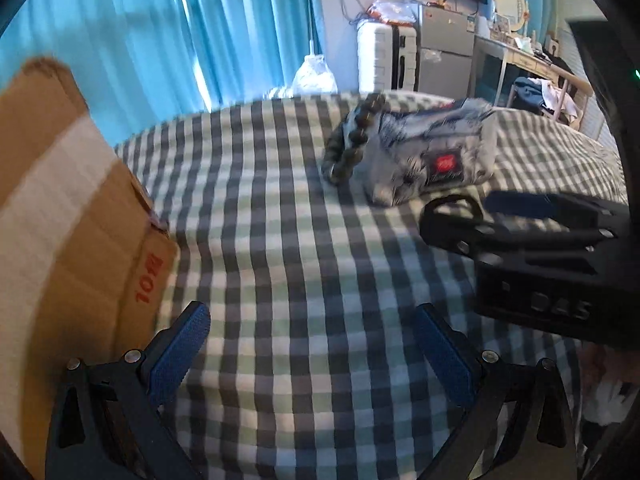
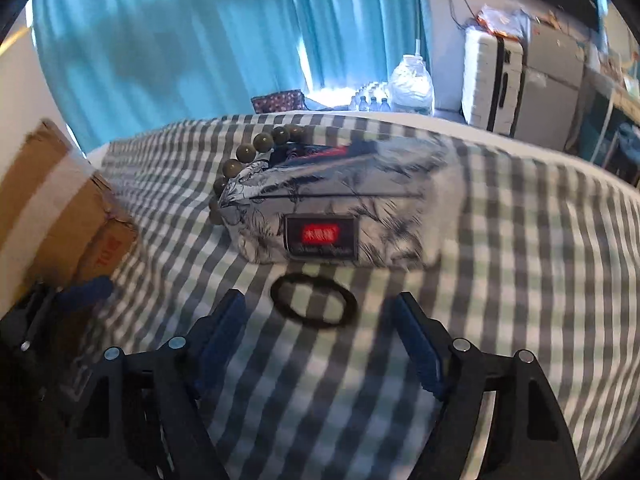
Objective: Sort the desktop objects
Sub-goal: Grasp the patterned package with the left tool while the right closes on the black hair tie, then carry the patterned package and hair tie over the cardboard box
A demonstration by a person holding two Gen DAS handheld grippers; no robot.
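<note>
A white fabric pouch printed with dark feather patterns and a red label patch (image 2: pixel 332 208) lies on the bed, on a grey, green and white checked bedsheet (image 2: pixel 520 264). A bracelet of round dark olive beads (image 2: pixel 244 160) curls around the pouch's far left end, touching it. Just near of the pouch, a thin black elastic hair ring (image 2: pixel 314 299) lies flat on the sheet.

The right tongs (image 2: pixel 320 344) hang over the sheet just near of the hair ring, their blue-padded jaws spread wide with nothing between them. In the left wrist view they show as a black frame at the right edge, close to the ring (image 1: pixel 452 210).

The left tongs (image 1: pixel 312 352) are also spread open and empty above bare sheet, near and left of the pouch (image 1: pixel 420 152) and the bracelet (image 1: pixel 352 140).

A brown cardboard box with red print and a white tape strip (image 1: pixel 72 200) stands at the left edge of the bed. Turquoise curtains (image 2: pixel 180 40) hang beyond the far side.
</note>
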